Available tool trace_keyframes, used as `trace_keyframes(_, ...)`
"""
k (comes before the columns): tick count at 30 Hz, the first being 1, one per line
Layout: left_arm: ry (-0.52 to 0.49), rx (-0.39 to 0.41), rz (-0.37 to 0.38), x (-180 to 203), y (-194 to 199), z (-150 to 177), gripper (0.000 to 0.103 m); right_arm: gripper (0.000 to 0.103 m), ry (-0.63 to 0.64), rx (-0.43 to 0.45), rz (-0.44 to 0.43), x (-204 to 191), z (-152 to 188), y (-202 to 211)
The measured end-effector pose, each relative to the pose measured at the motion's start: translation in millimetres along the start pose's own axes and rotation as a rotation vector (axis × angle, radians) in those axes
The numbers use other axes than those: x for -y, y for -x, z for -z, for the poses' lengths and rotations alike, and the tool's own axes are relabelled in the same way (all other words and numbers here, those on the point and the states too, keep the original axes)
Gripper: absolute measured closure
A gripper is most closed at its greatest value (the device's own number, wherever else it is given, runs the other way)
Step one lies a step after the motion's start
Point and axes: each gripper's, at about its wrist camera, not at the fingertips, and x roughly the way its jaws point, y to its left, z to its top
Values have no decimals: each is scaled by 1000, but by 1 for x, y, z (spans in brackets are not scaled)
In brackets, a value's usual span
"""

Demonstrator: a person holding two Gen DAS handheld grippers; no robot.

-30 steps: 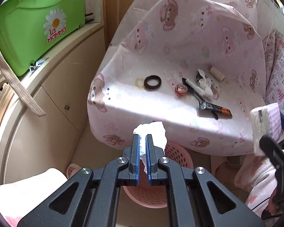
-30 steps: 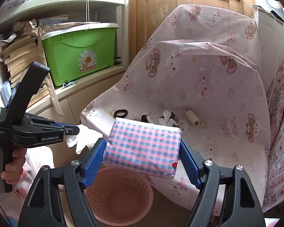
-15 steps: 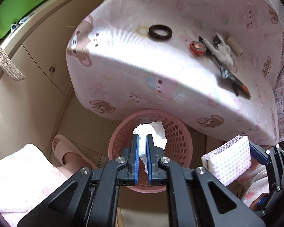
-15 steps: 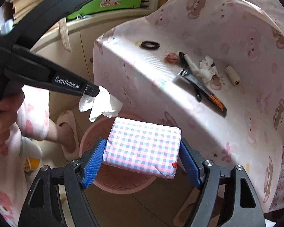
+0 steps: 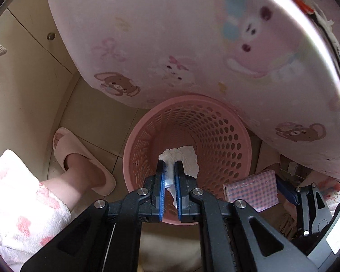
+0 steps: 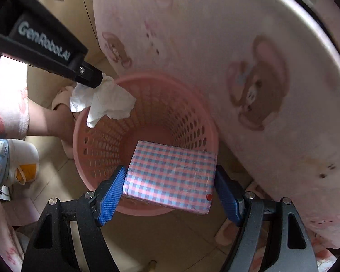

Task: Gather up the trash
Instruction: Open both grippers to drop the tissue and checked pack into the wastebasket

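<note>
A pink perforated waste basket [image 5: 215, 122] [image 6: 170, 95] stands on the floor under the edge of a pink bear-print cover. My left gripper [image 5: 169, 165] [image 6: 99, 79] points down over the basket's mouth, shut on a crumpled white tissue [image 5: 183, 156] [image 6: 106, 102] that hangs above the basket's left rim. My right gripper [image 6: 170, 176] is shut on a pink and blue checked tissue pack [image 6: 170, 176] [image 5: 251, 190], which hovers over the basket's near rim.
The bear-print cover [image 5: 192, 34] [image 6: 238, 56] overhangs the basket's far side. A person's leg in a pink slipper [image 5: 79, 156] stands left of the basket. A white and blue container [image 6: 13, 161] sits on the floor at the left. A beige cabinet [image 5: 22, 63] lies behind.
Both grippers have sunk and tipped downward, from above the covered seat to just over the basket's mouth. The tissue and the checked pack stay gripped.
</note>
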Motion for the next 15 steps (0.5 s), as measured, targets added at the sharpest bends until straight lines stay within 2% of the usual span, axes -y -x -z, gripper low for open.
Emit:
trace_keyframes(3,23,-35,1,-4,-15,-1,97,25,-8,-49,7,0,3,-17)
trace_keyframes(6,34,-51,-10,-5,-22,-1,96,25,-3,-61,22,1,5,-23)
trace_keyframes(10,55,-64,15,-9,-24,-1,96,24,-8,-79,22,0,4,-31)
trace_keyframes(15,65,-65,15,-10,-24,-3,87,22,-21,-77,20,-2,1,-34)
